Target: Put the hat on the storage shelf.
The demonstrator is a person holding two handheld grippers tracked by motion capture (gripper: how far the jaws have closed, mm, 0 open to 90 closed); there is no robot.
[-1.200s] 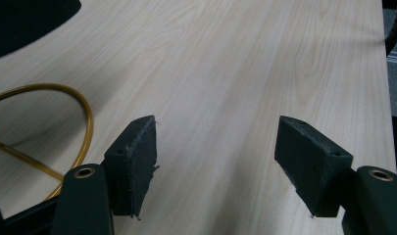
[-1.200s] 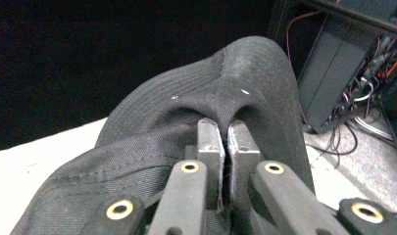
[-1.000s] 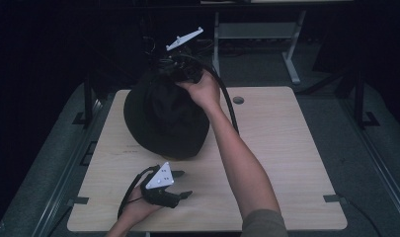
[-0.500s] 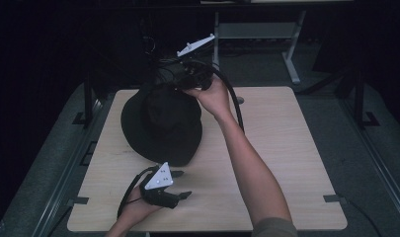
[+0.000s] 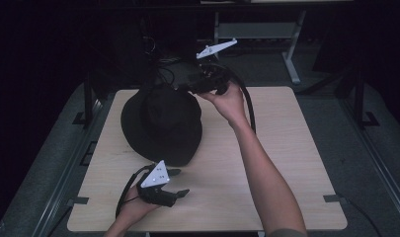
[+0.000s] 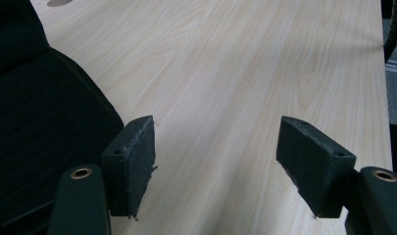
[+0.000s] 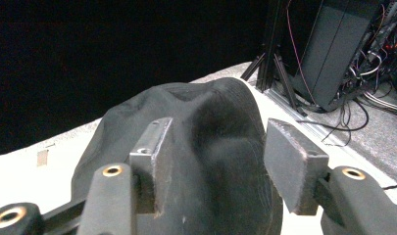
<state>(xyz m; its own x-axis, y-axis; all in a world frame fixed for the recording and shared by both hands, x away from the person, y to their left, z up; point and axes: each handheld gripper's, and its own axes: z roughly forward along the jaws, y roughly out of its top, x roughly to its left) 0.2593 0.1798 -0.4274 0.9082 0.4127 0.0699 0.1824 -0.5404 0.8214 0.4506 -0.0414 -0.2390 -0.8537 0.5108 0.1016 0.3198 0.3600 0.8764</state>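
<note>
A: How is the right tool point(image 5: 187, 88) being held, and why there?

B: It is being kept raised beyond the far edge of the hat point(image 5: 160, 123); its jaws have just been opening and are standing spread; in the right gripper view the dark crown is being seen between and beyond the pads point(image 7: 294, 164), with no cloth being pinched; the hat is judged to be in the course of being let go rather than gripped.

A: And the left tool point(image 5: 178, 182)?

B: It is being rested low on the bench point(image 5: 286, 148), near the front edge; its jaws are being held wide, with bare wood showing between them; in the left gripper view the hat's brim point(image 6: 44, 117) is lying just beside the left pad; whether it is being touched cannot be told.

A: Why is it being parked so close?

B: Probably so that the near brim is being kept within reach, ready to be steadied or taken; that is being offered as a judgement.

A: Where is the hat being left?

B: It is sitting crown up on the left half of the bench, between the two tools; its brim is lying flat on the wood.
</note>
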